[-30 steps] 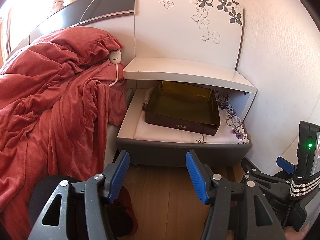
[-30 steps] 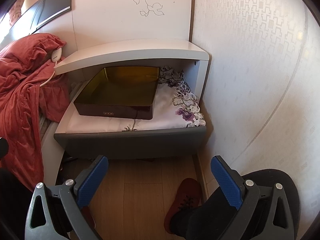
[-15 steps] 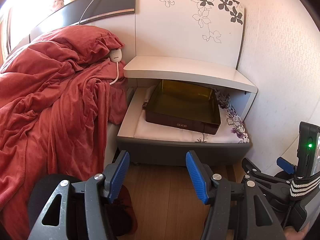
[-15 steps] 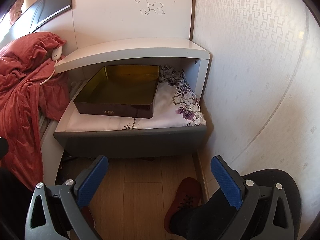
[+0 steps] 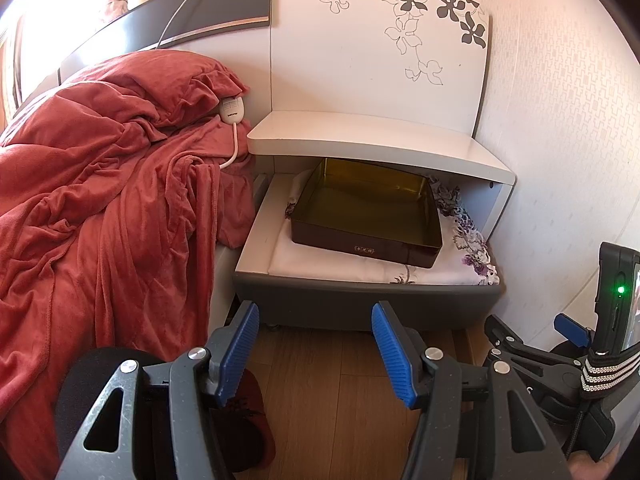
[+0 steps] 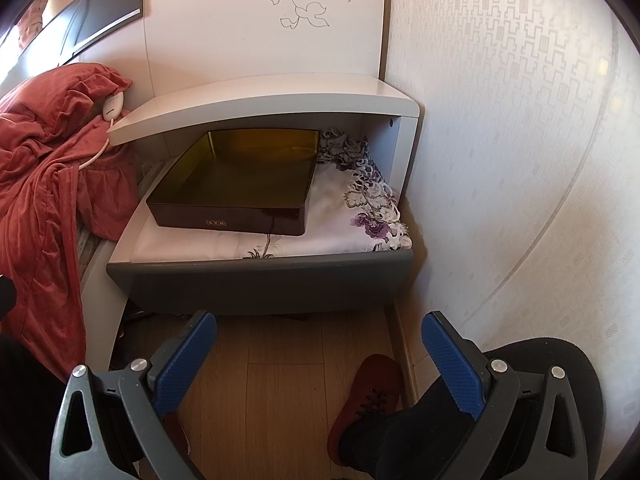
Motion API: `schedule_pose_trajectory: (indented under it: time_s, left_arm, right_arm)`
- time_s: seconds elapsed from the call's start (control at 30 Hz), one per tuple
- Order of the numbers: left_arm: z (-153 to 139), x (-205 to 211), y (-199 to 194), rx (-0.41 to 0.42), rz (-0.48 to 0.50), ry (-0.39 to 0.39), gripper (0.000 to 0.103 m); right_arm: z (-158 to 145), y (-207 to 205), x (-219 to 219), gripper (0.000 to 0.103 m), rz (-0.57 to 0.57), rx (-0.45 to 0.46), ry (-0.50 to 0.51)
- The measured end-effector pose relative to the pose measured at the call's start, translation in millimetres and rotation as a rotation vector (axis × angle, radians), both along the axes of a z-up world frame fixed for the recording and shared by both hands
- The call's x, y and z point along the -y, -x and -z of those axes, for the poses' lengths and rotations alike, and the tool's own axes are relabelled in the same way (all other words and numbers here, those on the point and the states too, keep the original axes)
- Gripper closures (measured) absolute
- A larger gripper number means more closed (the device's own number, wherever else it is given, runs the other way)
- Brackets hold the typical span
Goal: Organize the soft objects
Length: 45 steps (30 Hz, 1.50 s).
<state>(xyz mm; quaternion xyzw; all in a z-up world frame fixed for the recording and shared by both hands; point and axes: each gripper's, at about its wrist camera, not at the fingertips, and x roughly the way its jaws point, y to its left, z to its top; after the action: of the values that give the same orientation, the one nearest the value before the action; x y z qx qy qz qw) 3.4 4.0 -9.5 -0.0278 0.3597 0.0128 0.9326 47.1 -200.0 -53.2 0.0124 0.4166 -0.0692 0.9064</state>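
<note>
A rumpled red blanket [image 5: 100,200] covers the bed at the left, with a red pillow [image 5: 168,76] at its head; both show in the right wrist view [image 6: 44,152]. A dark empty tray [image 5: 368,208] sits on a white floral cloth [image 5: 468,236] in the nightstand's lower shelf; it also shows in the right wrist view [image 6: 240,184]. My left gripper [image 5: 314,348] is open and empty above the floor, short of the nightstand. My right gripper [image 6: 320,356] is open wide and empty, also above the floor.
A white nightstand [image 5: 376,136] stands against the wall, its grey drawer front [image 6: 260,284] facing me. A white corded controller [image 5: 232,110] lies on the blanket. A red shoe [image 6: 368,392] and dark trouser leg are on the wooden floor. The right gripper's body [image 5: 560,364] shows at right.
Both views have shifted very slightly closer to the nightstand. Both grippers stay open and empty.
</note>
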Motion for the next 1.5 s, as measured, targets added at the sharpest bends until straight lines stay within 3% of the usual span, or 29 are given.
schedule_pose_trajectory:
  time_s: [1.13, 1.2, 1.37, 1.5]
  left_arm:
    - [10, -1, -4, -0.037, 0.003, 0.017, 0.043]
    - [15, -4, -10, -0.068, 0.017, 0.047, 0.043]
    - [38, -23, -33, -0.186, 0.074, 0.248, 0.043]
    - [58, -32, -56, -0.262, 0.066, 0.296, 0.043]
  right_arm:
    - [4, -5, 4, 0.0, -0.006, -0.034, -0.019]
    - [4, -11, 4, 0.0, -0.024, -0.051, -0.032]
    - [12, -34, -1, 0.0, -0.1, -0.122, -0.062]
    - [34, -60, -14, 0.0, -0.195, -0.234, -0.029]
